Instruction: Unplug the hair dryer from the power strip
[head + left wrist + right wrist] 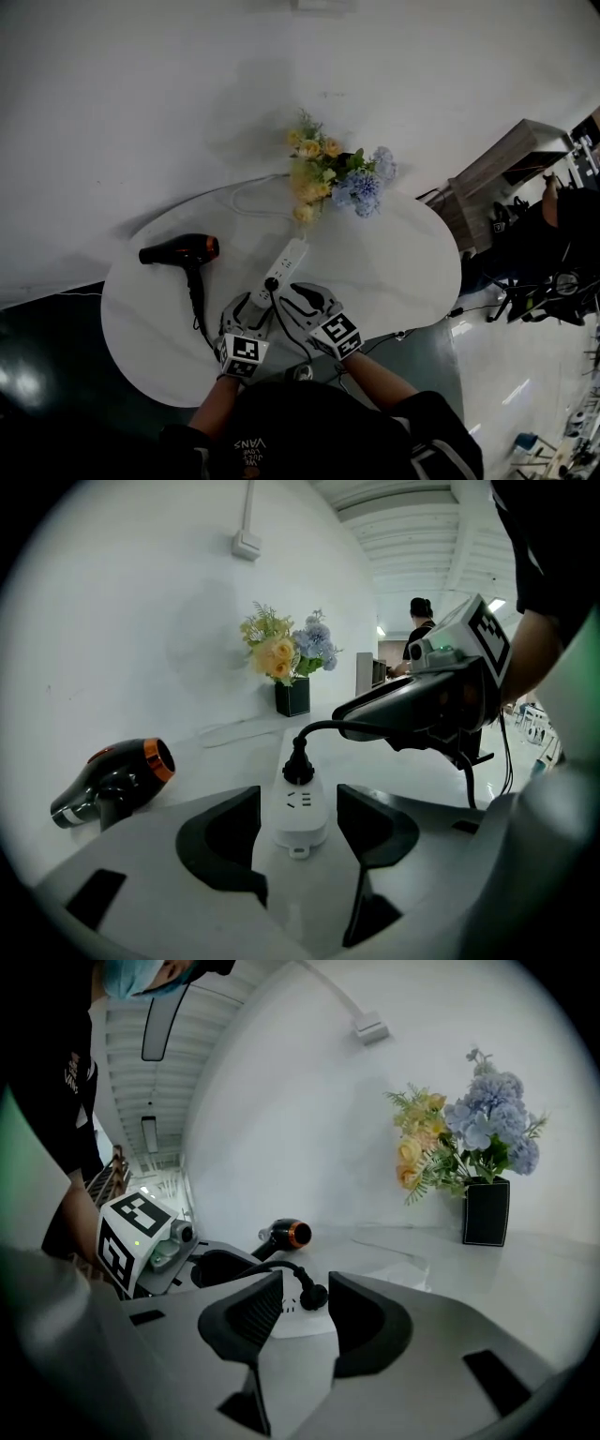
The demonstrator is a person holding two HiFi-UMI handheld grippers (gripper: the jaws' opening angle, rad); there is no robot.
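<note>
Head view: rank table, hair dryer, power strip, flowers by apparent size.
1. table: by far the largest.
2. flowers: they stand taller, nearer the camera, which may inflate them.
3. hair dryer: close behind the flowers once its handle is counted.
4. power strip: slimmest; its near end is partly covered.

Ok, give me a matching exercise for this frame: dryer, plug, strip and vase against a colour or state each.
1 dryer
2 plug
3 strip
4 vase

A white, lying flat
B black, upright, holding flowers
C pushed into the strip
D black with an orange ring, on its side

Pairs: 1-D, 2-C, 3-A, 4-B
</note>
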